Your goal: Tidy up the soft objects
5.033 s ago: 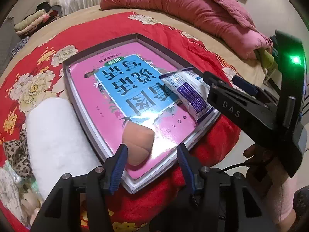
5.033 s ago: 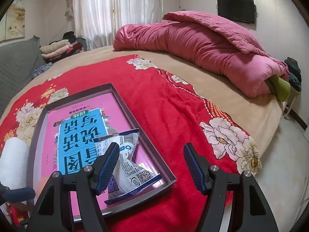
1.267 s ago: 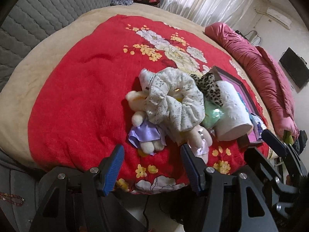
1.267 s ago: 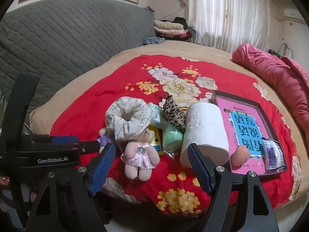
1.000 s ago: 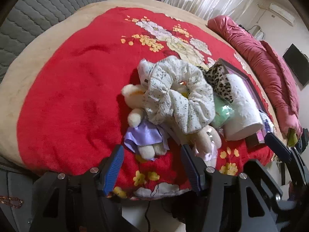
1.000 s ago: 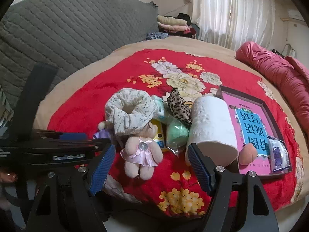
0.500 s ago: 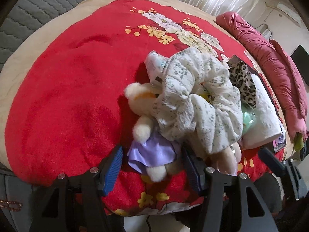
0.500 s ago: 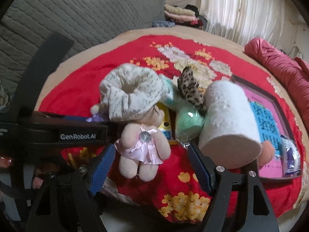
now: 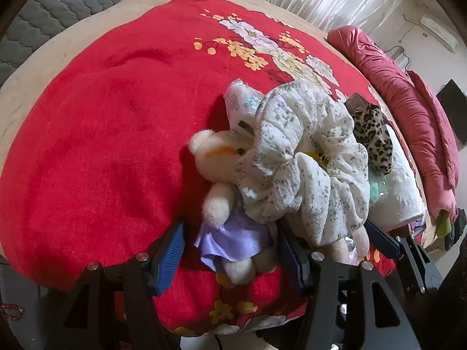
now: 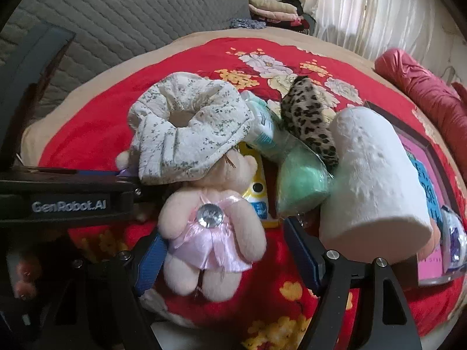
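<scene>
Straddling fuzzy plush bear in satin lilac dress [image 9: 233, 242], left gripper [image 9: 230, 255] spread, right gripper [image 10: 226, 258] spread around pink-skirted bear [image 10: 210, 233]

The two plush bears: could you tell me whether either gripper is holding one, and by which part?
Nothing is held. The left gripper brackets the purple-dressed bear and the right gripper the pink-dressed bear, fingers open.

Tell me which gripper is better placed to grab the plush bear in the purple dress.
Left. The left gripper is open with the purple-dress bear already between its fingers; the right gripper straddles the pink-dress bear.
</scene>
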Available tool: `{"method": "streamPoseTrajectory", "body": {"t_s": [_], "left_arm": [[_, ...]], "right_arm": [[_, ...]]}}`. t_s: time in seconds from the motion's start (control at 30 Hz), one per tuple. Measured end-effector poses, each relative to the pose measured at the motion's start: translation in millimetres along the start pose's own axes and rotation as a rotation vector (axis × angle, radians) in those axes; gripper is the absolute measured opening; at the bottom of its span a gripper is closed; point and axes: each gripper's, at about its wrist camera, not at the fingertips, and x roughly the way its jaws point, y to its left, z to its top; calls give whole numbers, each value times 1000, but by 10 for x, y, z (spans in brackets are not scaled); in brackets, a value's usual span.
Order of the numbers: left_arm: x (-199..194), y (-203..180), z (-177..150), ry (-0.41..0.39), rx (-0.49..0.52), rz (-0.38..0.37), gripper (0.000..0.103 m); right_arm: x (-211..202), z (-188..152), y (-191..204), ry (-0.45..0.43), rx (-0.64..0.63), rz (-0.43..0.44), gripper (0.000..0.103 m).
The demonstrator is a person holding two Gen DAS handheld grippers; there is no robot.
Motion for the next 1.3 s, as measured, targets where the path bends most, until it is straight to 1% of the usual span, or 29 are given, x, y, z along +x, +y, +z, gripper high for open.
{"method": "streamPoseTrajectory", "body": {"t_s": [0.07, 0.1, 0.17, 0.2, 0.33, 0.5, 0.57, 0.67, 0.87, 0.97, 1.07, 1.13, 1.2, 1.3], "left_arm": [[5, -17, -3, -3, 10, 7, 60], [9, -28, -3, -3, 16, 12, 60], [-8, -38, -21, -5, 23, 18, 60], [-10, -41, -21, -8, 23, 19, 60], [-14, -40, -21, -13, 14, 8, 59], [-23, -45, -24, -18, 21, -4, 52], [-38, -40, -27, -25, 19, -11, 45], [-68, -31, -30, -33, 18, -27, 41], [-123, -1, -40, -40, 11, -38, 37], [-207, -9, -59, -66, 25, -19, 36], [-333, -28, -81, -116, 54, 30, 36], [-415, -10, -101, -134, 51, 38, 36], [-454, 25, -129, -129, 41, 51, 36], [-471, 125, -175, -97, 3, 66, 35]], "right_arm": [[49, 19, 0, 5, -8, 0, 79], [63, 25, -4, 2, -11, 6, 76], [56, 21, -1, -7, -17, 28, 68], [46, 12, 7, -6, -19, 47, 58], [19, -1, 4, -8, -27, 79, 51], [-72, -8, -77, -21, 1, 112, 48], [-121, -12, -108, -29, 7, 116, 48], [-197, -30, -178, -37, 33, 122, 48], [-350, -22, -263, -69, 59, 118, 48], [-435, -34, -268, -85, 67, 120, 48], [-488, -39, -266, -95, 72, 129, 48], [-514, -40, -249, -100, 68, 132, 48], [-536, -51, -240, -103, 67, 140, 48], [-554, -54, -237, -105, 66, 141, 48]]}}
